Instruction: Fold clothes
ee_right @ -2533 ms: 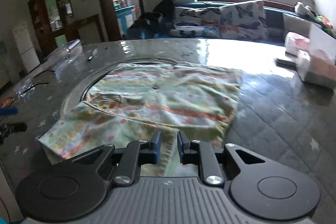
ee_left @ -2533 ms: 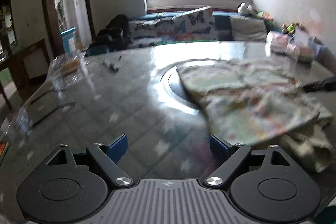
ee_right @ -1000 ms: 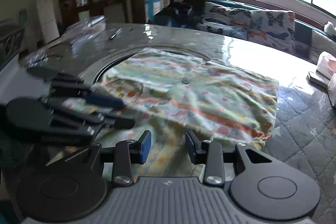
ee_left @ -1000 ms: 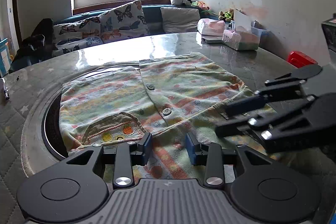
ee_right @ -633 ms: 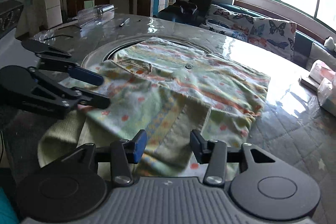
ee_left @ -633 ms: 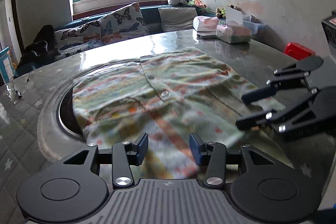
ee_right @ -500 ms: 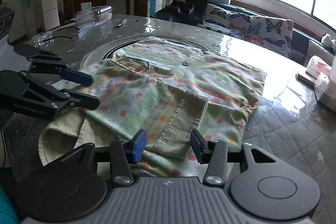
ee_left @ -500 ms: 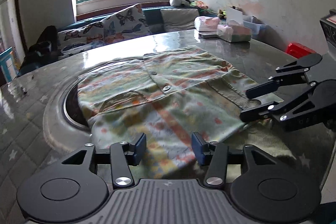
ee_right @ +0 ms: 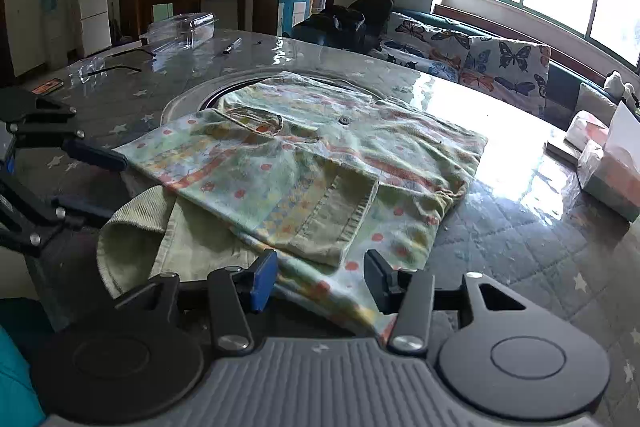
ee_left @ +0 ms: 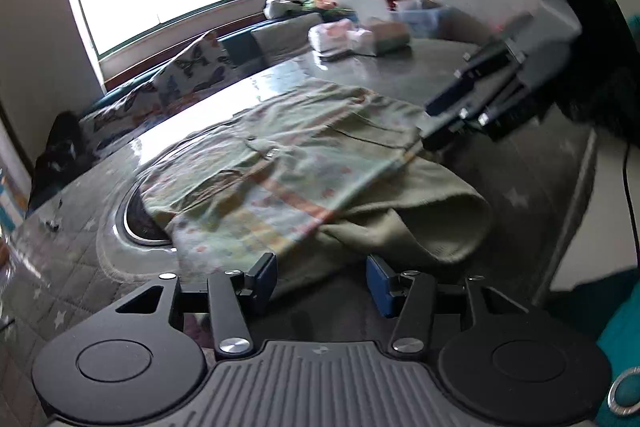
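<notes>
A pale green child's shirt (ee_right: 320, 155) with orange dots and stripes lies flat on the grey table (ee_right: 520, 235), buttons up. One sleeve is folded across its front, ribbed cuff (ee_right: 344, 211) on top. In the left wrist view the same shirt (ee_left: 288, 163) is blurred by motion. My right gripper (ee_right: 320, 279) is open at the shirt's near hem; cloth lies under the gap, but the pads do not press it. My left gripper (ee_left: 320, 279) is open just short of the hem. Each shows in the other's view: the left gripper (ee_right: 92, 183) and the right gripper (ee_left: 440, 123), both open beside the shirt.
Tissue packs (ee_right: 612, 167) sit at the table's right. A clear plastic box (ee_right: 180, 27) and a pen (ee_right: 232, 47) lie at the far left. A round inset ring (ee_right: 188, 103) lies under the shirt. A sofa with butterfly cushions (ee_right: 480, 63) stands behind. The table's edge runs close to both grippers.
Both grippers widened and drew back from the shirt toward its near hem. The folded sleeve stays lying on the front. The left view has tilted.
</notes>
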The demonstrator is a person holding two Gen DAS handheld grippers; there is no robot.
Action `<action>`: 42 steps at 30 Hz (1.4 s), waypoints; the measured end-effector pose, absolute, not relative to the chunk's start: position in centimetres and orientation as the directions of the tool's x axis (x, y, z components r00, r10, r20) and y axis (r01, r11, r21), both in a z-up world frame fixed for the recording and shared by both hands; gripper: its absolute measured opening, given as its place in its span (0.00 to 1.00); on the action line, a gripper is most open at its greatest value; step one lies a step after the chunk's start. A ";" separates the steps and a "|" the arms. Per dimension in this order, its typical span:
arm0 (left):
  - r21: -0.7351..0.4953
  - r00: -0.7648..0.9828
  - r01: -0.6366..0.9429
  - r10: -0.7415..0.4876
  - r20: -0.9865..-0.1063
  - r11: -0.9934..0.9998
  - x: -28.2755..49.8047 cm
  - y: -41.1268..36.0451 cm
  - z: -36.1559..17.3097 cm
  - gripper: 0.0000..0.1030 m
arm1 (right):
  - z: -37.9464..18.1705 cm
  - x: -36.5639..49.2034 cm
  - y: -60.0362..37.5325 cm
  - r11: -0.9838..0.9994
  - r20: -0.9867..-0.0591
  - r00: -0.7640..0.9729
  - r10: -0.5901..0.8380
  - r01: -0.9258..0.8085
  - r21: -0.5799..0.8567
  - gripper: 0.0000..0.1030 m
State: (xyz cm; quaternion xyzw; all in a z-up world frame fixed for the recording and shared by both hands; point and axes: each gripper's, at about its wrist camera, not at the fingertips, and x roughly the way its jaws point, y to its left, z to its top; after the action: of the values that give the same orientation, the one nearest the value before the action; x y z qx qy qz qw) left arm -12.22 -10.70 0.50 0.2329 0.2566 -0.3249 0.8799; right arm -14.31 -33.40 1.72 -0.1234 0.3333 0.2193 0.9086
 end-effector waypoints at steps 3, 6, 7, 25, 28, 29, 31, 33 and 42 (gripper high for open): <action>0.265 0.652 0.713 -0.476 -0.590 0.649 -12.7 -11.7 0.0 0.52 | 1.7 -14.7 -33.5 0.873 -0.662 0.681 0.315 -0.481 -0.080 0.50; 0.294 0.655 0.726 -0.493 -0.573 0.622 -12.9 -12.7 -0.4 0.53 | 1.7 -15.0 -33.6 0.871 -0.663 0.680 0.313 -0.483 -0.084 0.51; 0.299 0.657 0.725 -0.494 -0.569 0.620 -12.8 -13.0 -0.5 0.53 | 1.7 -15.2 -33.6 0.870 -0.664 0.679 0.313 -0.485 -0.086 0.52; 0.223 0.638 0.745 -0.574 -0.513 0.628 -11.4 -13.4 0.5 0.09 | 1.4 -16.8 -33.6 0.832 -0.670 0.666 0.327 -0.540 -0.131 0.55; 0.146 0.649 0.718 -0.578 -0.495 0.681 -9.9 -12.5 2.0 0.07 | 1.6 -17.2 -33.0 0.802 -0.652 0.675 0.346 -0.573 -0.167 0.63; 0.125 0.650 0.712 -0.582 -0.490 0.691 -9.4 -12.4 2.5 0.07 | 1.6 -17.3 -32.7 0.790 -0.644 0.678 0.354 -0.585 -0.182 0.63; 0.082 0.651 0.701 -0.588 -0.480 0.709 -8.3 -12.0 3.3 0.07 | 1.7 -17.3 -31.9 0.768 -0.632 0.680 0.372 -0.608 -0.203 0.63; 0.039 0.652 0.688 -0.594 -0.470 0.725 -7.3 -11.7 4.1 0.07 | 1.6 -17.0 -31.2 0.757 -0.620 0.683 0.387 -0.619 -0.209 0.62; 0.005 0.641 0.679 -0.589 -0.491 0.735 -6.4 -11.1 4.0 0.12 | 1.5 -12.8 -29.8 0.797 -0.607 0.643 0.467 -0.604 -0.027 0.22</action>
State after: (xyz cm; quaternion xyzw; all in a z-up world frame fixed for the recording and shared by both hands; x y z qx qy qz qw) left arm -6.37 -11.11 4.02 0.0947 0.2357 -0.3518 0.9009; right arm -12.80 -29.81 1.51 -0.1141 0.2999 0.2979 0.8991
